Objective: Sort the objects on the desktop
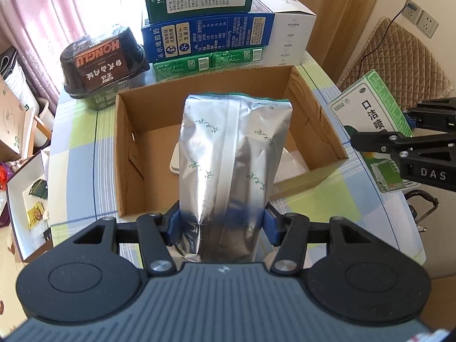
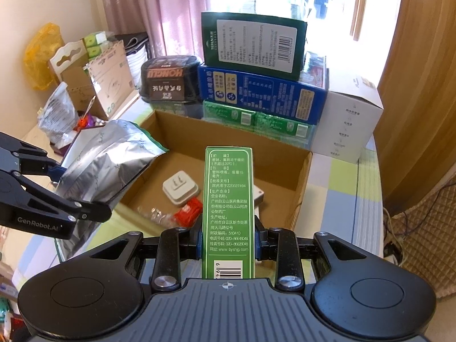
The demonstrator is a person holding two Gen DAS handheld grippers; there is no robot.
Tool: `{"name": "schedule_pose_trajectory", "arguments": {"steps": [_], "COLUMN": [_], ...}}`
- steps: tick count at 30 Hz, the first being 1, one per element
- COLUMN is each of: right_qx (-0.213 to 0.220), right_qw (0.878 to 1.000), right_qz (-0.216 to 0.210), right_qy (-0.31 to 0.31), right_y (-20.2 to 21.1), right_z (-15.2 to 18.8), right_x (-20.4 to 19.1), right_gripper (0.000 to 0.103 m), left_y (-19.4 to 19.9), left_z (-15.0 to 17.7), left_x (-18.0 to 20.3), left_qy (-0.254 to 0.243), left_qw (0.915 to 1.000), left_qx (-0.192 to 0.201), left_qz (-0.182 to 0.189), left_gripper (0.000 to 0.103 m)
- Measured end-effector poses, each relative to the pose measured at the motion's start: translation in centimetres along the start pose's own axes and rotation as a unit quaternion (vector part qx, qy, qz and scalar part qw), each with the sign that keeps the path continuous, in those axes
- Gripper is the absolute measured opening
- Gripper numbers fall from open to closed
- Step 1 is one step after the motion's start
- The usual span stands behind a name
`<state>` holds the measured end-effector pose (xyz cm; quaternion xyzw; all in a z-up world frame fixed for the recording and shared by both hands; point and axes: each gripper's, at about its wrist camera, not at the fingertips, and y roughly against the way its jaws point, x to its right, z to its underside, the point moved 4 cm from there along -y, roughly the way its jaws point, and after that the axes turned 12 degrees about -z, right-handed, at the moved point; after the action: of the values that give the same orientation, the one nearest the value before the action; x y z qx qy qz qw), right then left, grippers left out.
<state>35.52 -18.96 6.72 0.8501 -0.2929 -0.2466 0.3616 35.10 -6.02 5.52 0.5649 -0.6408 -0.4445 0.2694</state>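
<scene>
My left gripper (image 1: pixel 222 225) is shut on a silver foil pouch (image 1: pixel 232 165), which stands up over the near wall of an open cardboard box (image 1: pixel 128 154). In the right wrist view the same pouch (image 2: pixel 111 159) hangs over the box's left rim (image 2: pixel 228 134), with the left gripper (image 2: pixel 82 191) on it. My right gripper (image 2: pixel 228 242) is shut on a slim green medicine box (image 2: pixel 228 208), held above the box's near edge. That green box (image 1: pixel 370 114) and the right gripper (image 1: pixel 399 131) show at the right of the left wrist view. Inside lie a white plug adapter (image 2: pixel 180 188), a red packet (image 2: pixel 188 212) and a clear wrapper.
Behind the cardboard box stands a stack of green and blue cartons (image 1: pixel 205 28), a white carton (image 1: pixel 290 37) and a black HONGLU food tub (image 1: pixel 105 65). The checked tablecloth (image 1: pixel 82 154) ends at the left, where a white tray (image 1: pixel 22 199) and clutter sit lower down.
</scene>
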Motion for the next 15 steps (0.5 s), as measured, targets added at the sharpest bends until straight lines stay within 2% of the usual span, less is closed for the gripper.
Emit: {"name": "schedule_pose_trajectory", "arguments": {"steps": [15], "right_qx": [0.007], "right_qw": [0.999], "right_qz": [0.002], "right_qy": [-0.041], "right_y": [-4.9], "right_z": [-3.3], "right_x": [3.5], "right_gripper": [0.028], "left_y": [-4.6], "left_z": [-4.8], "left_x": [-1.0], "left_qy": [0.029], "left_qw": [0.9995], "left_qx": [-0.012], "left_qz": [0.0], "left_gripper": [0.051]}}
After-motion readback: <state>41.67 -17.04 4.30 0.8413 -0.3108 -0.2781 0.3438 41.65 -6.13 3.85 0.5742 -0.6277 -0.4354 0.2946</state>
